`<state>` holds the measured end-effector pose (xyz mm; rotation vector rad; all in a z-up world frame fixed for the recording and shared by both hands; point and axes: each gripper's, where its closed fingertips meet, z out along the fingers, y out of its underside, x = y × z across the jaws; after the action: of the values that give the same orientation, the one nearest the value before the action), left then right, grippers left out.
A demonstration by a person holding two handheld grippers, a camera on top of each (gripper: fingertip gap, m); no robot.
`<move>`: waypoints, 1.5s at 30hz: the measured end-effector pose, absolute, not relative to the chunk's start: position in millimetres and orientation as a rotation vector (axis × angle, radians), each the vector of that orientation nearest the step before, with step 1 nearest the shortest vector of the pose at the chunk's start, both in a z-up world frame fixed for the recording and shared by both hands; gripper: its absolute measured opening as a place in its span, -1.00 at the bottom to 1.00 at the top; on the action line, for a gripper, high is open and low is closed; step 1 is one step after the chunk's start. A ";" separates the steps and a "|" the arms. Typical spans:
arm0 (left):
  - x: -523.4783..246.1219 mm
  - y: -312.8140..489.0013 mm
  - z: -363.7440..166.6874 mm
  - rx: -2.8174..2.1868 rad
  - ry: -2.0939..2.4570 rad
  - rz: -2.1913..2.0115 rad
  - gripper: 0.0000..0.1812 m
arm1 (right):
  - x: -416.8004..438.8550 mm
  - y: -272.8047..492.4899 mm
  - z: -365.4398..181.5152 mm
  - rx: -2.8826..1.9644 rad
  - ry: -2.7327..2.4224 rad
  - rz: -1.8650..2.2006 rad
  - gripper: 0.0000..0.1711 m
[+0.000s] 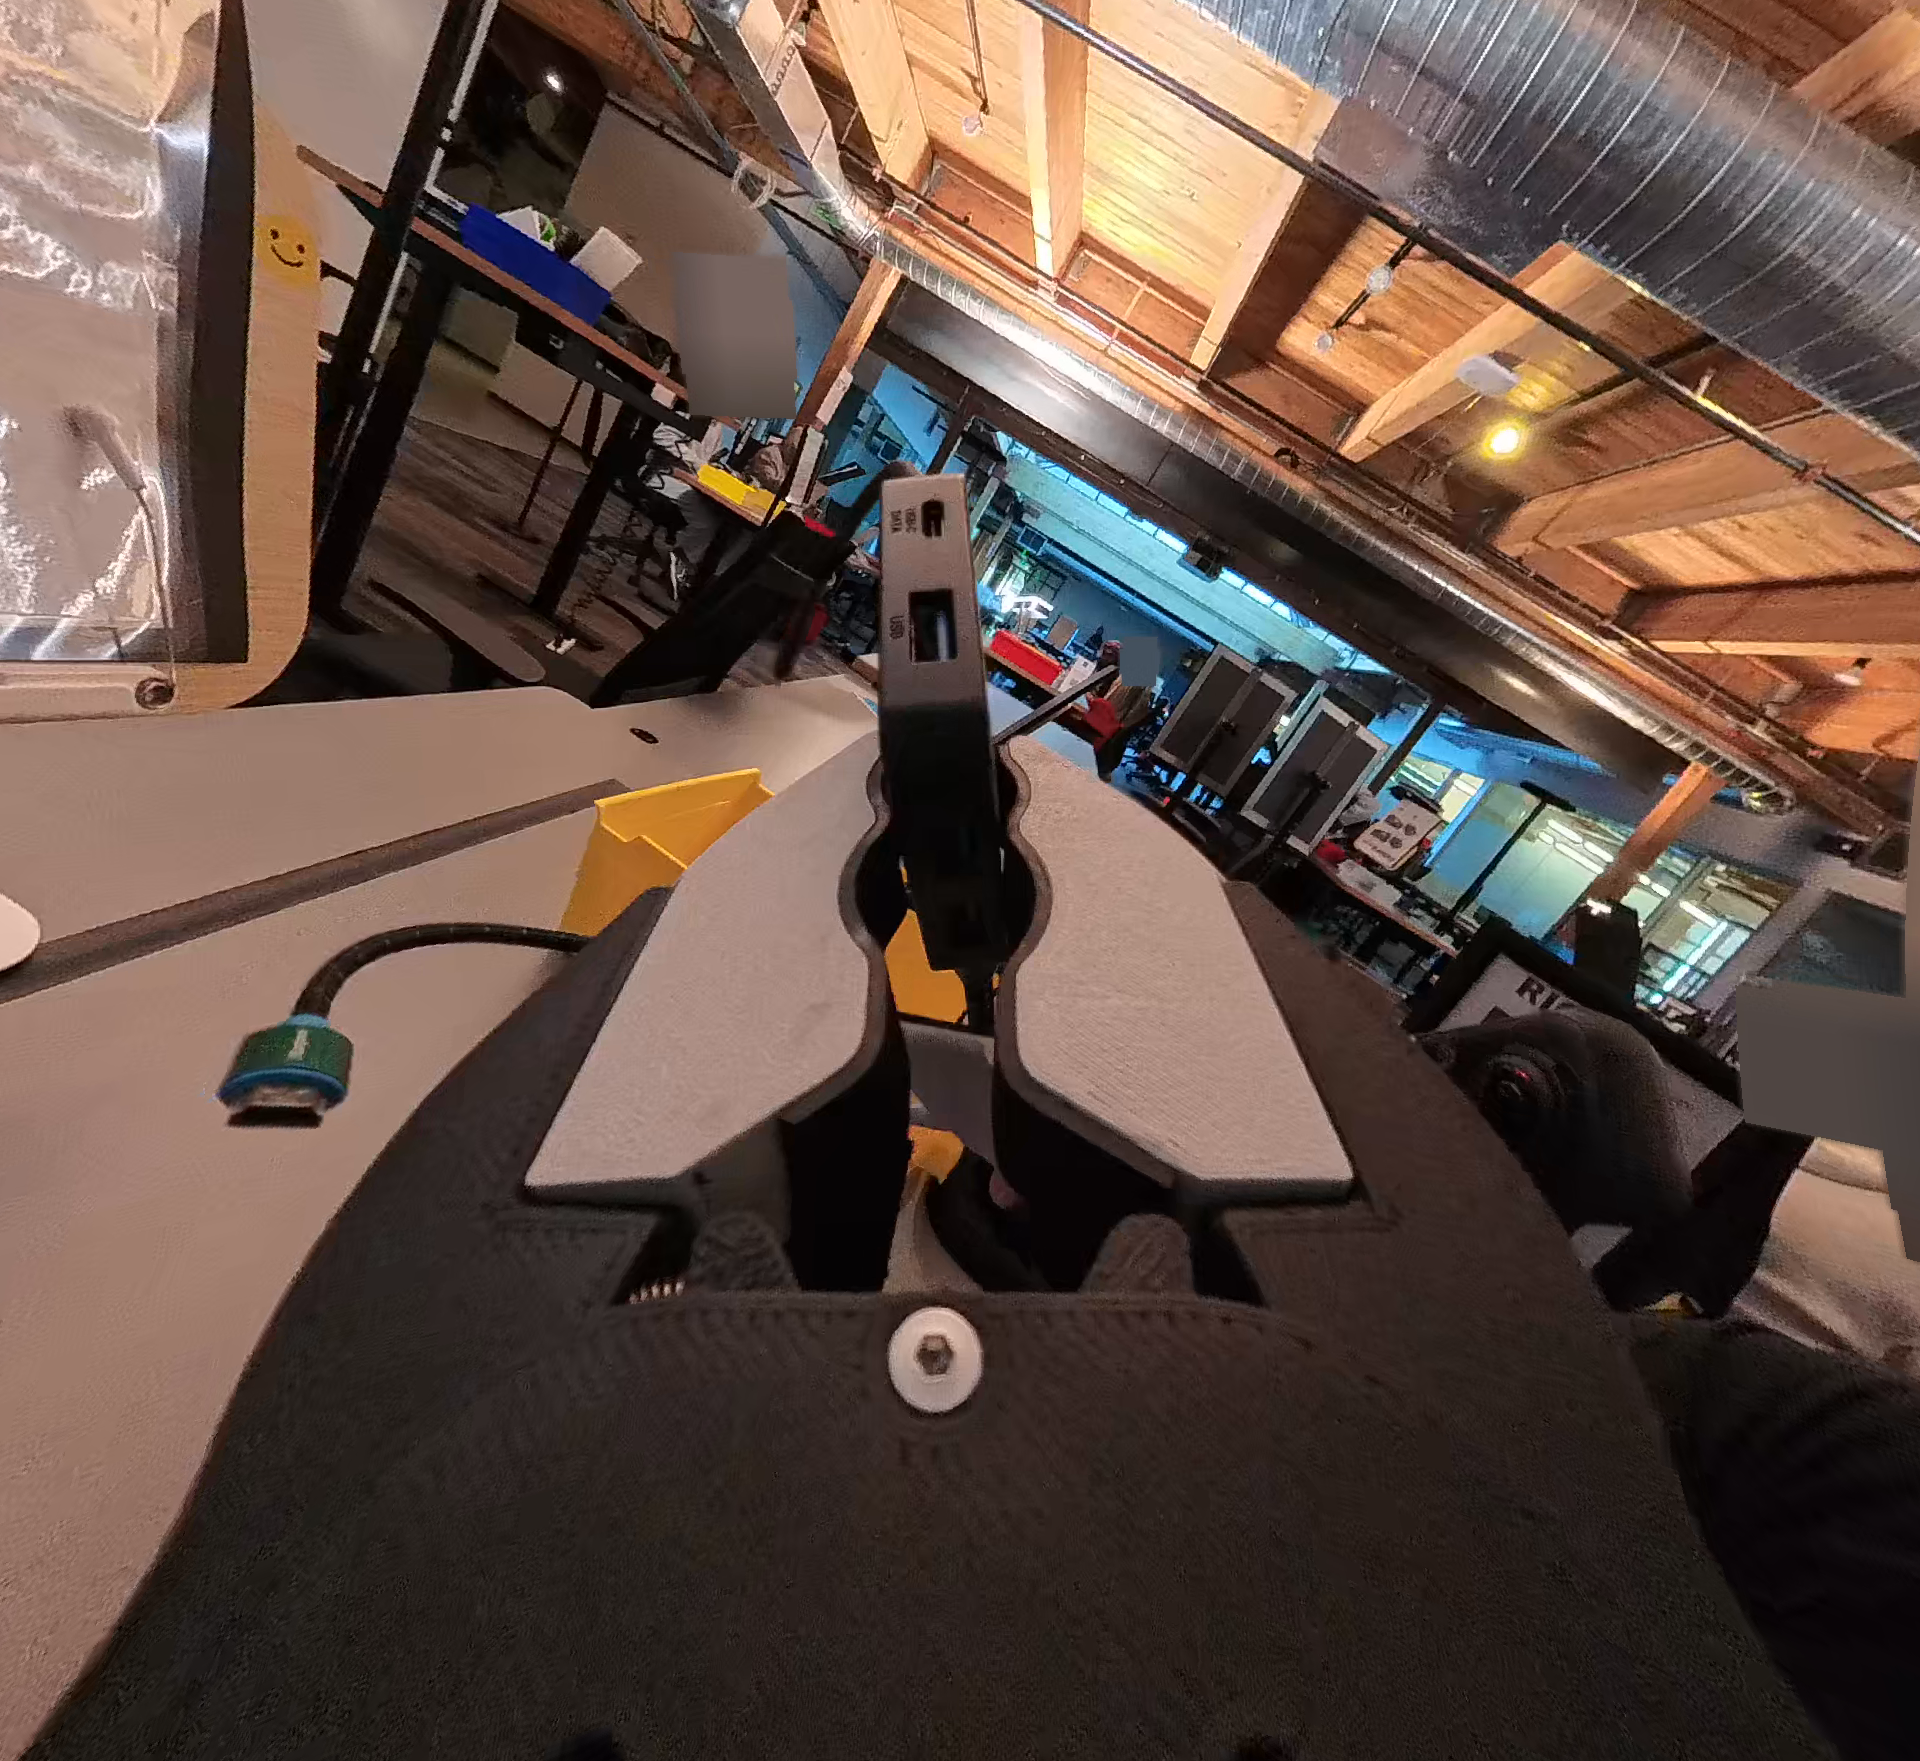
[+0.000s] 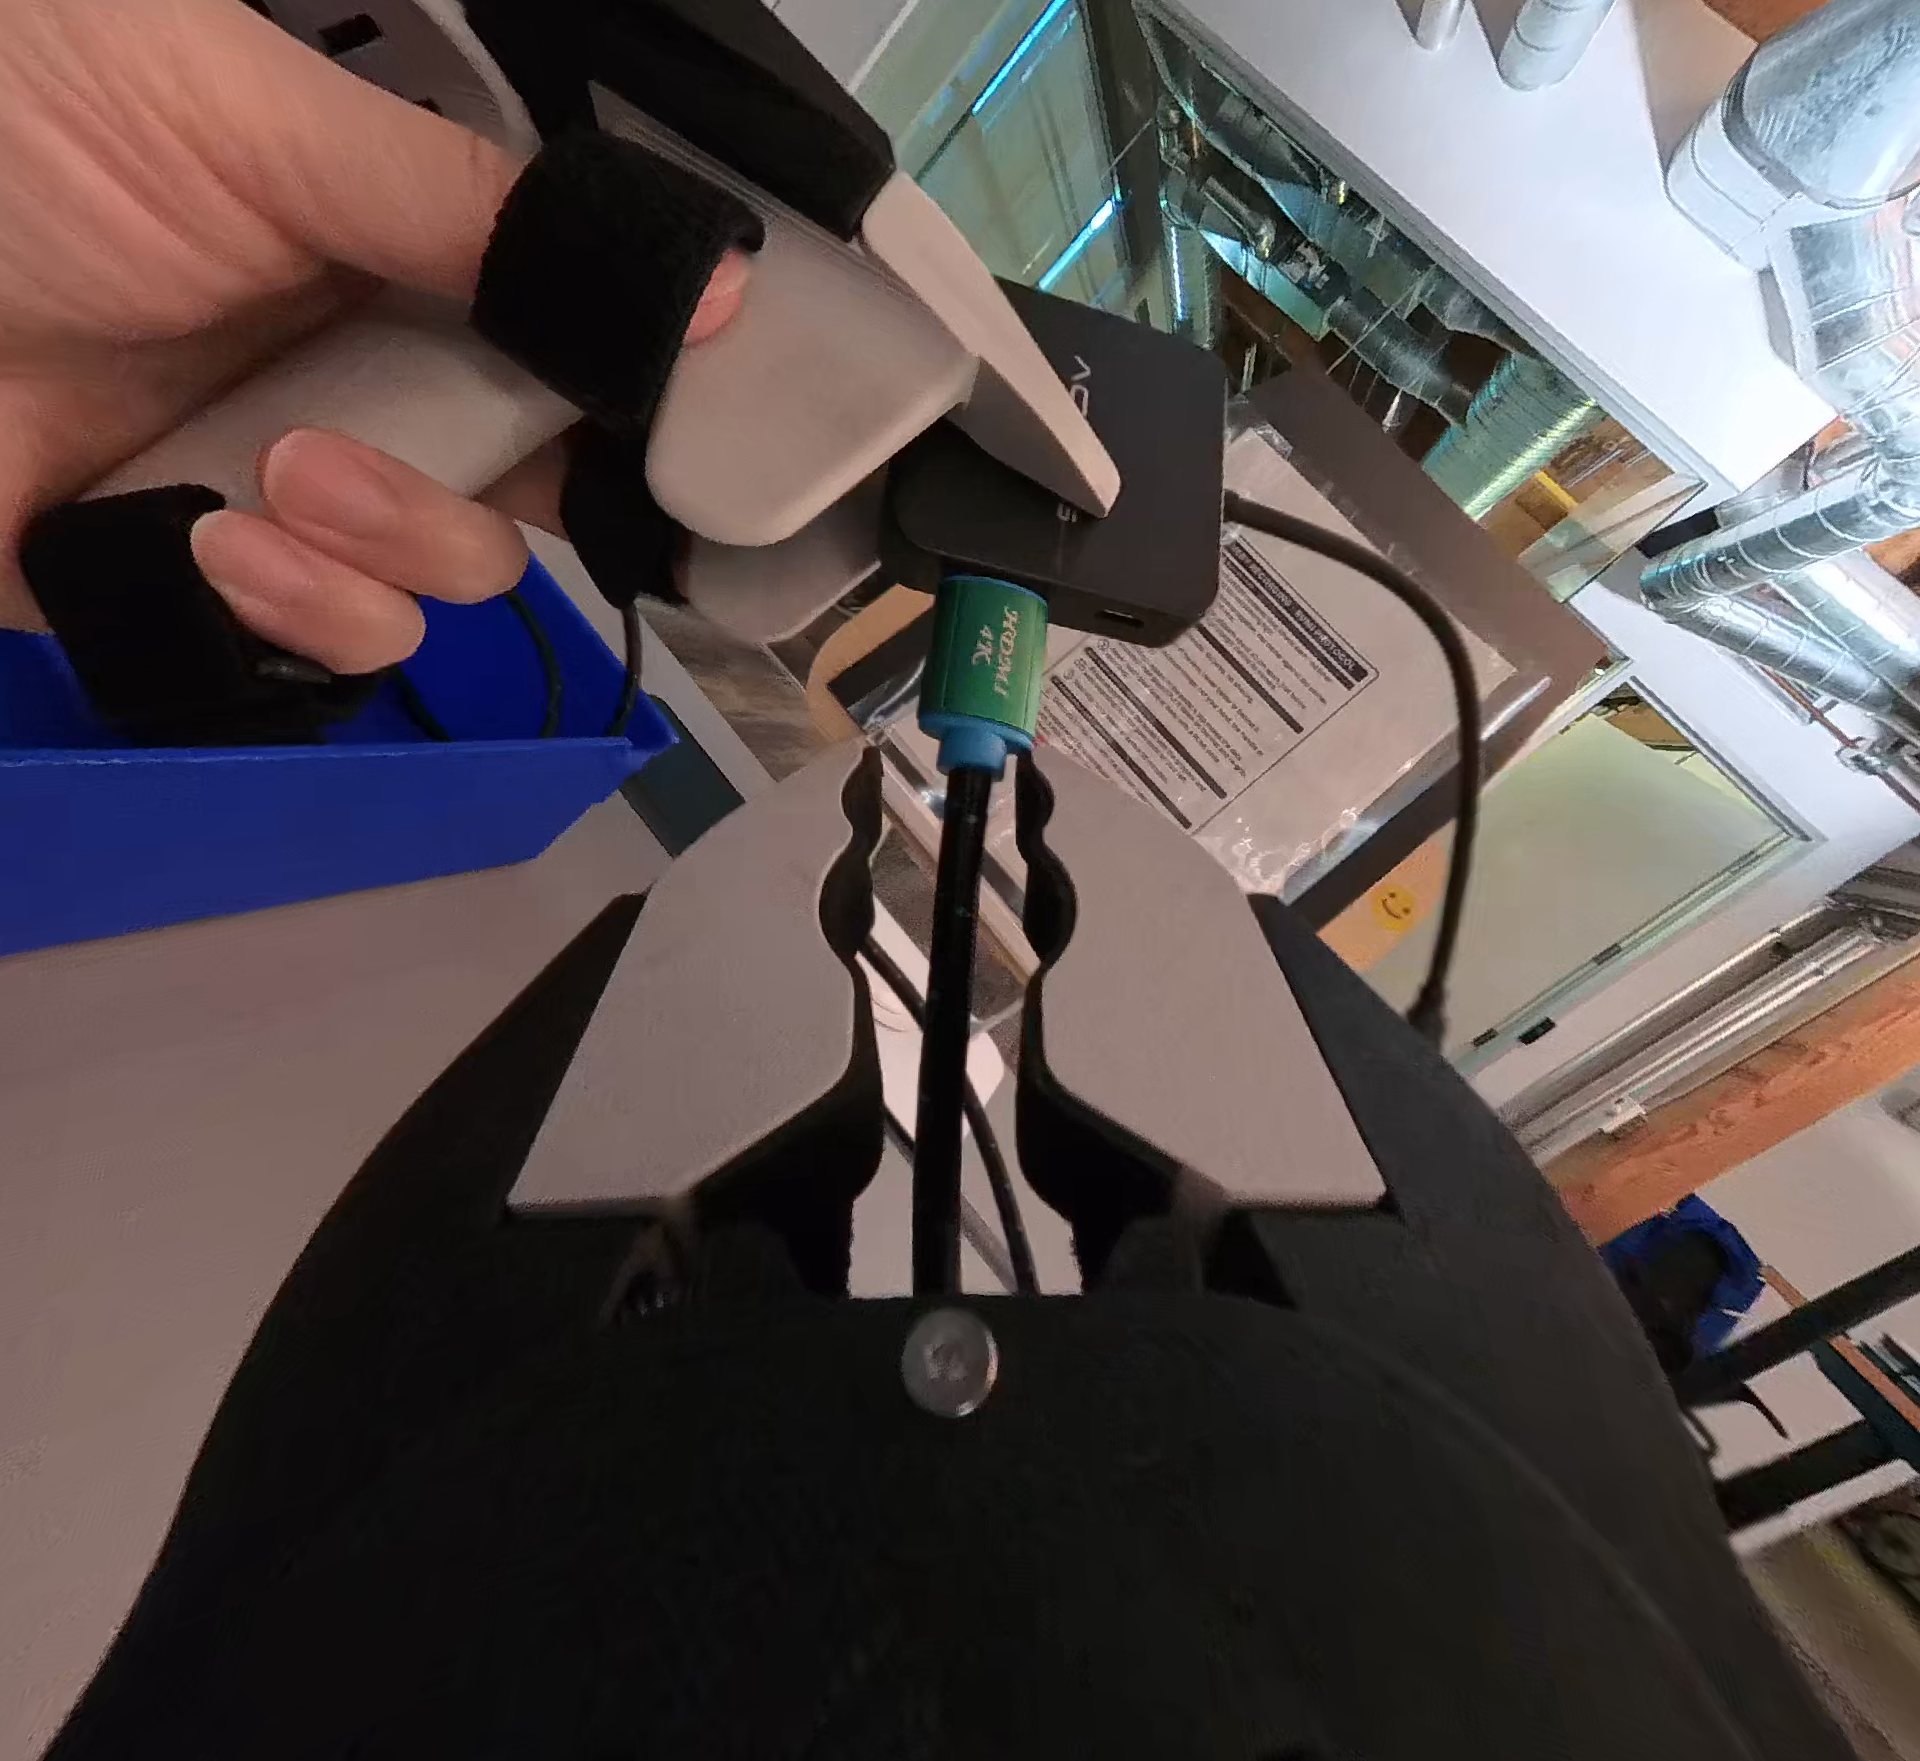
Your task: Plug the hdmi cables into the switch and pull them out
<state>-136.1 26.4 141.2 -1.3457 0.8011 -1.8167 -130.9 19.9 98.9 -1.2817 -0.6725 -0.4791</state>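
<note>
My left gripper (image 1: 945, 766) is shut on the black switch (image 1: 932, 631) and holds it edge-on above the table, with its side ports facing the camera. In the right wrist view the same switch (image 2: 1122, 423) is clamped by the left gripper's grey fingers (image 2: 997, 361). A green HDMI plug with a blue collar (image 2: 977, 662) sits plugged into its lower edge. My right gripper (image 2: 948, 766) is open just below that plug. The plug's black cable (image 2: 940, 1036) runs between the jaws without touching them. A second green HDMI plug (image 1: 286, 1067) lies loose on the table at left.
A yellow bin (image 1: 665, 838) stands behind my left gripper on the grey table (image 1: 208, 1296). A blue bin (image 2: 312, 807) sits at left under a person's hand (image 2: 208, 205). Another black cable (image 2: 1455, 776) loops off the switch to the right. A laminated sheet (image 2: 1247, 724) lies behind. Tip to tip, the grippers are about 5 cm apart.
</note>
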 end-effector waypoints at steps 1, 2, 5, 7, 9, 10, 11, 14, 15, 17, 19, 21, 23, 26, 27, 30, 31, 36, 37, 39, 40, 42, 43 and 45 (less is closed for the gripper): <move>-136.4 25.8 141.7 -1.344 0.805 -1.809 -0.85 | -131.4 19.6 99.1 -1.282 -0.670 -0.461 -0.70; -136.7 25.2 142.4 -1.343 0.804 -1.808 -0.85 | -131.5 19.0 100.1 -1.280 -0.663 -0.447 -0.70; -133.6 22.0 140.3 -1.360 0.819 -1.789 -0.85 | -124.5 18.3 110.3 -1.246 -0.595 -0.463 -0.47; -129.5 17.1 139.5 -1.355 0.836 -1.783 -0.85 | -126.0 16.5 112.8 -1.228 -0.597 -0.428 -0.49; -125.6 12.5 139.3 -1.352 0.841 -1.788 -0.85 | -128.6 14.5 111.1 -1.218 -0.615 -0.391 -0.67; -124.8 11.4 139.9 -1.346 0.835 -1.788 -0.85 | -129.0 14.3 110.0 -1.212 -0.621 -0.384 -0.71; -124.4 10.6 140.3 -1.342 0.833 -1.792 -0.85 | -128.4 13.4 110.4 -1.203 -0.617 -0.386 -0.71; -125.8 7.2 143.2 -1.330 0.831 -1.845 -0.86 | -130.2 9.0 113.6 -1.178 -0.614 -0.335 -0.72; -126.3 6.9 143.6 -1.327 0.834 -1.850 -0.86 | -130.4 8.5 114.0 -1.181 -0.616 -0.324 -0.72; -127.1 6.7 143.2 -1.327 0.865 -1.841 -0.86 | -131.3 8.1 113.4 -1.179 -0.628 -0.342 -0.71; -128.1 8.5 141.7 -1.345 0.888 -1.814 -0.86 | -132.9 9.4 111.3 -1.184 -0.627 -0.342 -0.72; -128.5 12.3 140.1 -1.346 0.886 -1.755 -0.86 | -134.0 12.6 108.6 -1.210 -0.603 -0.312 -0.72; -128.2 15.2 139.2 -1.345 0.872 -1.696 -0.86 | -134.3 14.9 106.5 -1.233 -0.575 -0.286 -0.72; -127.4 16.1 141.8 -1.312 0.822 -1.600 -0.86 | -131.6 16.7 107.1 -1.269 -0.527 -0.158 -0.72; -127.6 15.6 143.6 -1.297 0.803 -1.588 -0.86 | -130.9 16.5 108.3 -1.276 -0.522 -0.126 -0.71; -129.1 14.3 146.8 -1.276 0.772 -1.611 -0.86 | -131.6 13.9 111.0 -1.254 -0.525 -0.157 -0.70; -129.9 15.2 147.3 -1.278 0.763 -1.627 -0.86 | -132.1 13.8 110.9 -1.250 -0.521 -0.171 -0.70; -205.7 65.7 181.0 -1.201 0.565 -1.691 -0.85 | -157.2 9.7 87.8 -1.229 -0.703 -0.319 -0.72; -218.8 64.8 184.7 -1.211 0.607 -1.750 -0.86 | -158.3 10.0 92.7 -1.225 -0.714 -0.306 -0.72; -237.4 63.0 189.9 -1.211 0.635 -1.747 -0.86 | -150.7 9.0 111.9 -1.255 -0.705 -0.188 -0.72; -240.1 58.7 190.8 -1.218 0.672 -1.729 -0.86 | -139.9 5.2 126.5 -1.261 -0.684 -0.147 -0.72; -238.4 44.5 194.9 -1.207 0.755 -1.722 -0.86 | -107.3 -11.4 158.4 -1.271 -0.623 -0.108 -0.73; -236.0 37.7 197.1 -1.195 0.783 -1.726 -0.86 | -90.1 -24.1 173.2 -1.272 -0.594 -0.080 -0.72; -229.3 27.2 198.6 -1.186 0.827 -1.734 -0.86 | -51.4 -50.4 195.2 -1.290 -0.543 -0.081 -0.72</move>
<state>-229.3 27.2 198.6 -1.1857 0.8265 -1.7339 -51.4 -50.4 195.2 -1.2903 -0.5431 -0.0814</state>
